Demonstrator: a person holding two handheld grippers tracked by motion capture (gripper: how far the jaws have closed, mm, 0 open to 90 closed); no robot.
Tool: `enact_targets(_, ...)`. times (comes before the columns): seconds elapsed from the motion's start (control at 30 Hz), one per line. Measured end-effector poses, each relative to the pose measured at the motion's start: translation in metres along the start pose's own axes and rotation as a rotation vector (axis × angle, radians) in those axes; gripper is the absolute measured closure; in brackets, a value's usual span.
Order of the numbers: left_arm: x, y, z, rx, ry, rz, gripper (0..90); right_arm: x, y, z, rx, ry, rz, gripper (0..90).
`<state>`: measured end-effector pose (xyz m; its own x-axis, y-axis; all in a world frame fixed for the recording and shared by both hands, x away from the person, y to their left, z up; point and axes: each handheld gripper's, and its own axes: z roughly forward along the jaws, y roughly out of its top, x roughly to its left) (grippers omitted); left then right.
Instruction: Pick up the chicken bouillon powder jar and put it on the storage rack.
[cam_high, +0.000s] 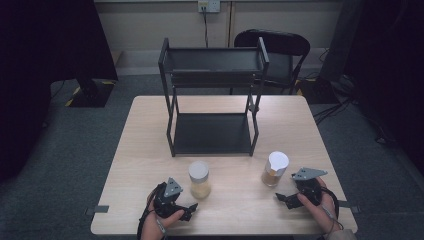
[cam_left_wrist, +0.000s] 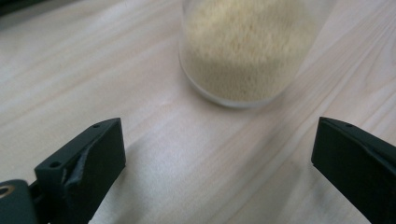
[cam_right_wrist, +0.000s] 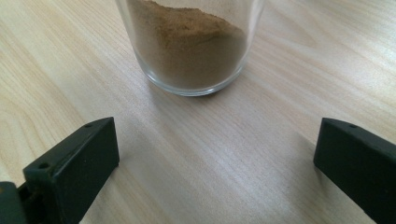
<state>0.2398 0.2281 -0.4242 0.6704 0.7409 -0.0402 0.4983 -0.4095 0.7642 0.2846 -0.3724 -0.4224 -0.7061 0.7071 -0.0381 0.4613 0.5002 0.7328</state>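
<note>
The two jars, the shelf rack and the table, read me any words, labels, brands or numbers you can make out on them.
No readable text.
Jar of pale yellow grains: grey lid and glass are bare, no label.
Jar of brown powder: white lid and glass are bare, no label.
Black shelf rack: no markings.
Wooden table: plain wood grain.
Wall socket: too small to show any writing.

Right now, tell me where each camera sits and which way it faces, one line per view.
High view: above the person's side, looking forward and down on the table, the black shelf rack, both jars, both hands and grippers.
Left gripper view: rides the left gripper, looking along its open jaws at the pale-grain jar.
Right gripper view: rides the right gripper, open jaws facing the brown-powder jar.
Shared: each gripper view and the high view show one jar and the wooden tabletop.
</note>
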Motion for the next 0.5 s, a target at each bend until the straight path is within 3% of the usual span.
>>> enact_targets(0.23,0.002,0.008,-0.002,-0.017,-0.018,-0.018,2.0,0.0,0.0,0.0,0.0,0.0,0.001,0.0)
enact_targets(0.5,0.004,0.018,-0.002,-0.07,-0.043,-0.032,2.0,0.0,0.0,0.0,0.0,0.0,0.001,0.0)
